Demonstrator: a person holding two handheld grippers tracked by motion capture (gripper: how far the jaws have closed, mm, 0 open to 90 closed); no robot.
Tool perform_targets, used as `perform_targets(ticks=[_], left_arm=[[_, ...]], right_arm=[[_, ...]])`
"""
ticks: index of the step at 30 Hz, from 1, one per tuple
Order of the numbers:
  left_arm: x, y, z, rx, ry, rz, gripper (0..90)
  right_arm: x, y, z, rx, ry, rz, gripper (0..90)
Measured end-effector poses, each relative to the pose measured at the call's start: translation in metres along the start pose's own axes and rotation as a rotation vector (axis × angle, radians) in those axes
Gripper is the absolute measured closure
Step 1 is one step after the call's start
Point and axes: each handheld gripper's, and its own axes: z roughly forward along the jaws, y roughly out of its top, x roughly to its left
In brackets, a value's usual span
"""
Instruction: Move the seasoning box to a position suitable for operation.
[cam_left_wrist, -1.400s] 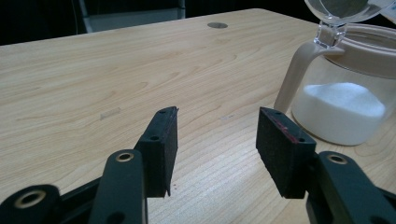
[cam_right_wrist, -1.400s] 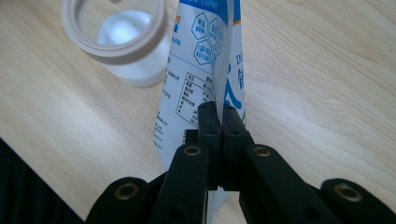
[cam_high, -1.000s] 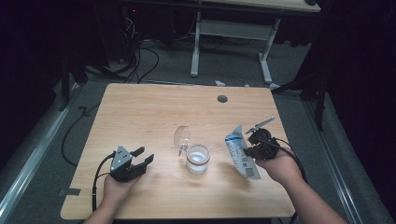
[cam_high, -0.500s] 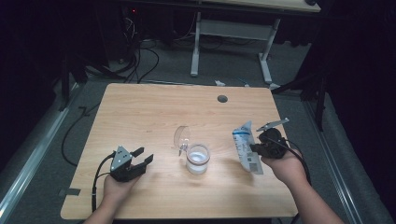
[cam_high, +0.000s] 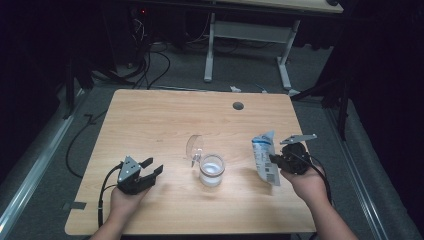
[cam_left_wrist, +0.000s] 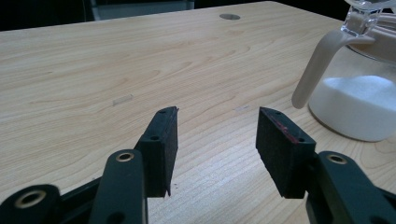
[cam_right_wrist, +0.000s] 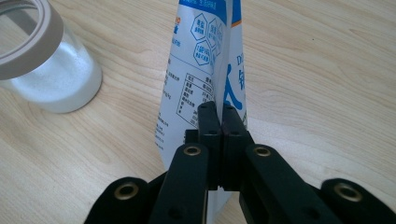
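The right tongs (cam_high: 274, 159), pinching the white and blue bag (cam_high: 265, 157), have carried it further right and down, away from the jar (cam_high: 211, 171) of white powder at the middle of the counter (cam_high: 165, 120), so pouring looks finished, while the left tongs (cam_high: 152, 169) rest spread and empty near left

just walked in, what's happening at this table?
A person works at a light wooden table with a handheld claw in each hand. The right claw is shut on a white-and-blue printed pouch, holding it to the right of a clear glass jar of white granules, whose hinged lid stands open. The left claw sits open near the table's front left, nothing between its pads, with the jar off to its side. Nothing is pouring at this moment.
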Motion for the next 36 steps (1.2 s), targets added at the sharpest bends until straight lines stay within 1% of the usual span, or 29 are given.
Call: perform_targets(ticks=[3,6,12,13,14,16,18,21,23,24,28,30,31,33,36], left_arm=[[0.0,0.0,0.0,0.005,-0.001,0.002,49.0],[0.0,0.0,0.0,0.004,-0.001,0.002,49.0],[0.0,0.0,0.0,0.006,-0.004,0.0,48.9],[0.0,0.0,0.0,0.006,-0.004,-0.001,48.9],[0.0,0.0,0.0,0.006,-0.006,-0.001,48.8],[0.0,0.0,0.0,0.007,-0.006,-0.002,48.7],[0.0,0.0,0.001,0.007,-0.006,-0.003,48.6],[0.0,0.0,0.001,0.011,-0.006,0.001,48.6],[-0.001,0.0,0.001,0.015,-0.005,0.003,48.5],[-0.001,0.0,0.001,0.016,-0.004,0.003,48.5],[-0.001,0.0,0.001,0.014,0.0,0.007,48.5],[-0.002,0.0,0.001,0.014,0.007,0.017,48.4],[-0.002,0.0,0.001,0.02,0.011,0.029,48.4],[-0.004,0.001,0.001,0.024,0.015,0.04,48.3],[-0.006,0.002,0.001,0.024,0.02,0.055,48.1]], right_arm=[[-0.001,-0.005,0.003,-0.017,0.003,0.008,90.0],[0.0,-0.009,0.005,-0.051,0.006,0.017,90.0],[0.004,-0.017,0.007,-0.107,-0.005,0.02,90.0],[0.004,-0.018,0.007,-0.117,-0.007,0.014,89.9],[0.005,-0.02,0.007,-0.128,-0.003,0.027,89.9],[0.006,-0.023,0.007,-0.152,0.001,0.029,90.0],[0.008,-0.026,0.008,-0.17,-0.007,0.03,90.0],[0.01,-0.032,0.009,-0.208,0.0,0.037,90.0],[0.012,-0.035,0.01,-0.223,0.0,0.044,90.0],[0.012,-0.036,0.01,-0.235,0.003,0.04,89.9],[0.014,-0.042,0.011,-0.269,0.012,0.059,89.9],[0.014,-0.045,0.011,-0.292,0.017,0.062,89.9],[0.015,-0.046,0.011,-0.301,0.019,0.072,89.9],[0.015,-0.049,0.012,-0.32,0.022,0.08,89.9],[0.016,-0.052,0.013,-0.345,0.017,0.079,89.9]])
